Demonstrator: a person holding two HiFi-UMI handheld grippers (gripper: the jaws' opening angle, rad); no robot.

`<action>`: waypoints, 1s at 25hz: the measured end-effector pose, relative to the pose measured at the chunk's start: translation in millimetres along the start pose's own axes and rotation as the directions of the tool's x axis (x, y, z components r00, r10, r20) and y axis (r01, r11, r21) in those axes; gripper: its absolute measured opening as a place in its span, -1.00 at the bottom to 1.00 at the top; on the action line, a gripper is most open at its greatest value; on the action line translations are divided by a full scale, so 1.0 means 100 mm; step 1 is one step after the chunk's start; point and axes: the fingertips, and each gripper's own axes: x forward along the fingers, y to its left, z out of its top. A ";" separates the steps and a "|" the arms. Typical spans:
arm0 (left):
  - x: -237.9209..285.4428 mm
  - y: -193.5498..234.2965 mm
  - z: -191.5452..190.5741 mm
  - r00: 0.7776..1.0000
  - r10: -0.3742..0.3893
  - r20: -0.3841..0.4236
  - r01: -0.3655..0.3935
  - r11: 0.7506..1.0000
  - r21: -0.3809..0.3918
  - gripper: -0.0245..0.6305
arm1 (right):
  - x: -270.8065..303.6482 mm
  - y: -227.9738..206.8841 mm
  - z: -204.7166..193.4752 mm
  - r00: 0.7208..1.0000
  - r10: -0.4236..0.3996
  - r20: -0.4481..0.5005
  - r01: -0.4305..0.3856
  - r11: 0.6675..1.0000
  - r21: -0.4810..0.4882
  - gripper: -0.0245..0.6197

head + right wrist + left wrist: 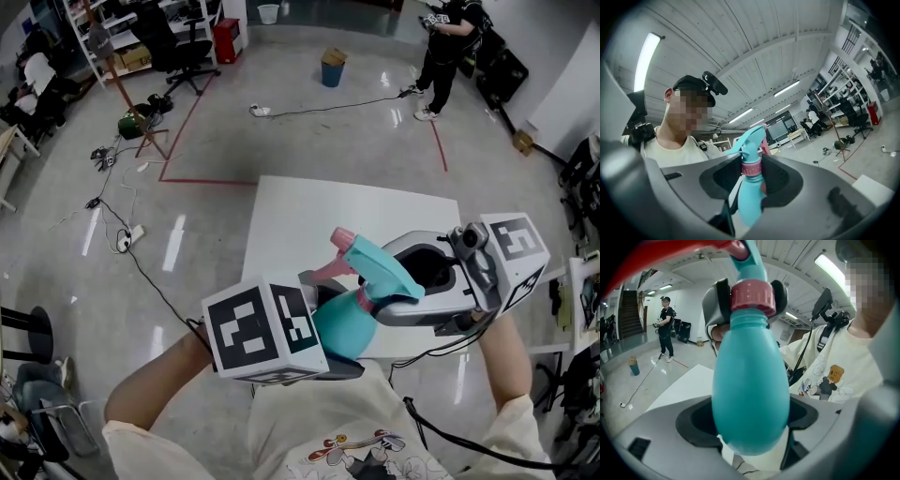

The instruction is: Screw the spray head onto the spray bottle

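A teal spray bottle (339, 326) is held in the air in front of my chest, above the white table's near edge. Its teal spray head (373, 265) with a pink trigger sits on the neck, joined by a pink collar (753, 296). My left gripper (330, 339) is shut on the bottle's round body (750, 394), which fills the space between its jaws. My right gripper (386, 302) comes in from the right, level, and is shut on the spray head at the pink collar (751, 168). Its black pads (723, 298) flank the collar on both sides.
A white table (319, 216) stands below and beyond the grippers. On the floor are a blue bin (332, 70), red tape lines and a cable (127, 234). Another person (445, 47) stands at the back right, with office chairs (183, 42) at the back left.
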 end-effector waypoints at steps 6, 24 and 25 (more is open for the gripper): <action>0.01 -0.06 0.06 0.999 -0.008 0.039 0.007 1.000 0.008 0.34 | -0.03 0.03 -0.05 1.000 -0.011 -0.006 0.011 1.000 -0.009 -0.50; -0.09 0.79 -0.09 0.816 0.541 0.203 -0.538 0.840 -0.075 0.34 | 0.22 -0.44 -0.21 0.928 -0.360 -0.099 0.341 0.925 -0.166 -0.50; -0.12 0.84 -0.09 0.783 0.581 0.224 -0.574 0.812 -0.101 0.34 | 0.25 -0.46 -0.20 0.916 -0.392 -0.088 0.372 0.910 -0.185 -0.50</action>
